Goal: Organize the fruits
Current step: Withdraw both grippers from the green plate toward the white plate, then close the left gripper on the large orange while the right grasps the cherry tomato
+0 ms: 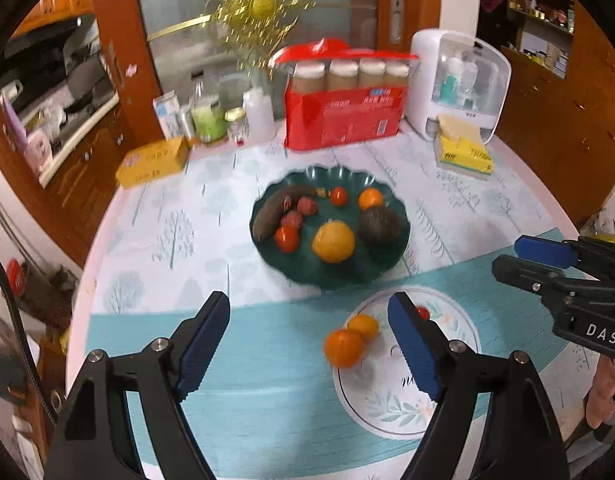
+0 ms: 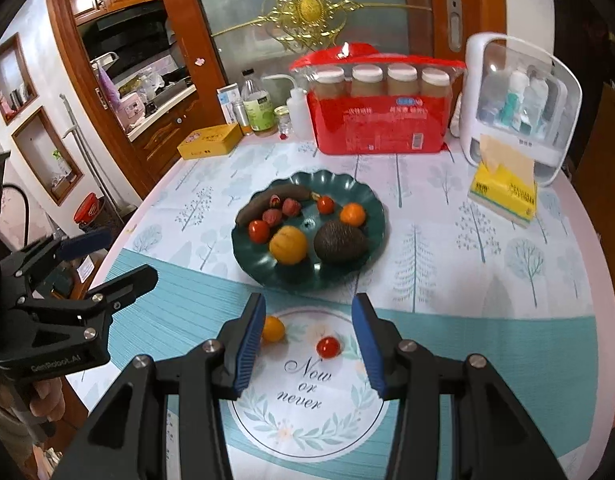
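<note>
Both my left gripper (image 1: 307, 344) and right gripper (image 2: 309, 344) gape empty; the cherry tomato (image 2: 328, 347) between the right jaws could roll off the white plate (image 2: 307, 432) if nudged.

Partly hidden behind the right finger (image 1: 413, 350) in the left wrist view: small red tomato (image 1: 423, 312) and much of the white plate (image 1: 371, 408). Blurred there: green plate (image 1: 391, 258), gold ornament (image 1: 259, 8). Unreadable in both views: red package (image 2: 381, 130) print. Cut off at the right wrist view's left edge: left hand-held gripper (image 2: 107, 256) body.
</note>
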A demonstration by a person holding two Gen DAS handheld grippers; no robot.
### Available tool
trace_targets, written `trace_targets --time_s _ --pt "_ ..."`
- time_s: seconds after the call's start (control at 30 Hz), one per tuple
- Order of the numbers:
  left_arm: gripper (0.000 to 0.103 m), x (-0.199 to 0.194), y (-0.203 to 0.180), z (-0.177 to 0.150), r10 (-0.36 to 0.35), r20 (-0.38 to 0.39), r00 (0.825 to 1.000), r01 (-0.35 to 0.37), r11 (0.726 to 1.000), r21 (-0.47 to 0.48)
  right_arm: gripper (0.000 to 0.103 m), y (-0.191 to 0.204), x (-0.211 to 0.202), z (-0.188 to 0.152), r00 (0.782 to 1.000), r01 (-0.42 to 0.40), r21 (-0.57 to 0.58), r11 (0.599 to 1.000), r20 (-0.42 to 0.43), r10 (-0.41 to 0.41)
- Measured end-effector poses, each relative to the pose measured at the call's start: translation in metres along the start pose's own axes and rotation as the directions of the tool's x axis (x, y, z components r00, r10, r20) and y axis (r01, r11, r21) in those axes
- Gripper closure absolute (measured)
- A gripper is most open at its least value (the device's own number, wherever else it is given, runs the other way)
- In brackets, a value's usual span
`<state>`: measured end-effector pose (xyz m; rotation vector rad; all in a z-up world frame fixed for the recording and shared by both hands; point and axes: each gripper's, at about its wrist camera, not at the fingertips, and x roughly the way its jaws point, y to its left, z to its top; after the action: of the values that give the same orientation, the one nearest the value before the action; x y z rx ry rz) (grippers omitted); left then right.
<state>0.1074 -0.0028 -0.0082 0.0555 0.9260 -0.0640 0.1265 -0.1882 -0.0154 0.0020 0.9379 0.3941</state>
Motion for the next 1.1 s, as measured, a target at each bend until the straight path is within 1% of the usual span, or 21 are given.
trace_targets --time_s 0.2,0.3,0.43,0.6,0.73,0.97,1.03,1.1 --pt "0.023 0.036 0.002 -0.026 -0.02 -0.058 0.998 0.019 1.0 -0.019 0.058 -0.007 0.025 -0.023 0.999 0.017 0.037 0.999 -0.035 -0.015" --pt "0.023 0.057 0.003 -0.036 -0.046 -0.079 0.996 0.043 0.998 -0.038 0.058 -0.009 0.04 -0.035 0.998 0.03 0.055 0.998 -0.055 -0.027" --pt "0.023 0.088 0.001 -0.046 -0.087 -0.13 0.988 0.08 0.995 -0.059 0.058 -0.014 0.063 -0.051 0.995 0.038 0.084 0.996 -0.095 -0.03" --pt "0.023 0.119 -0.003 -0.054 -0.109 -0.172 0.979 0.102 0.994 -0.05 0.058 -0.018 0.093 -0.065 0.989 0.043 0.1 0.994 -0.143 -0.028" --pt "0.023 0.14 -0.002 -0.057 -0.131 -0.202 0.971 0.12 0.991 -0.064 0.058 -0.022 0.113 -0.069 0.985 0.053 0.109 0.993 -0.17 -0.034" --pt "0.023 0.161 -0.001 -0.061 -0.159 -0.223 0.962 0.145 0.987 -0.075 0.058 -0.022 0.14 -0.07 0.979 0.057 0.095 0.994 -0.2 -0.037" --pt "0.025 0.164 -0.002 -0.062 -0.163 -0.226 0.96 0.15 0.986 -0.076 0.058 -0.021 0.146 -0.071 0.978 0.055 0.09 0.994 -0.205 -0.035" --pt "0.028 0.166 -0.003 -0.063 -0.172 -0.227 0.959 0.157 0.984 -0.081 0.058 -0.019 0.147 -0.071 0.982 0.059 0.073 0.996 -0.186 -0.044"
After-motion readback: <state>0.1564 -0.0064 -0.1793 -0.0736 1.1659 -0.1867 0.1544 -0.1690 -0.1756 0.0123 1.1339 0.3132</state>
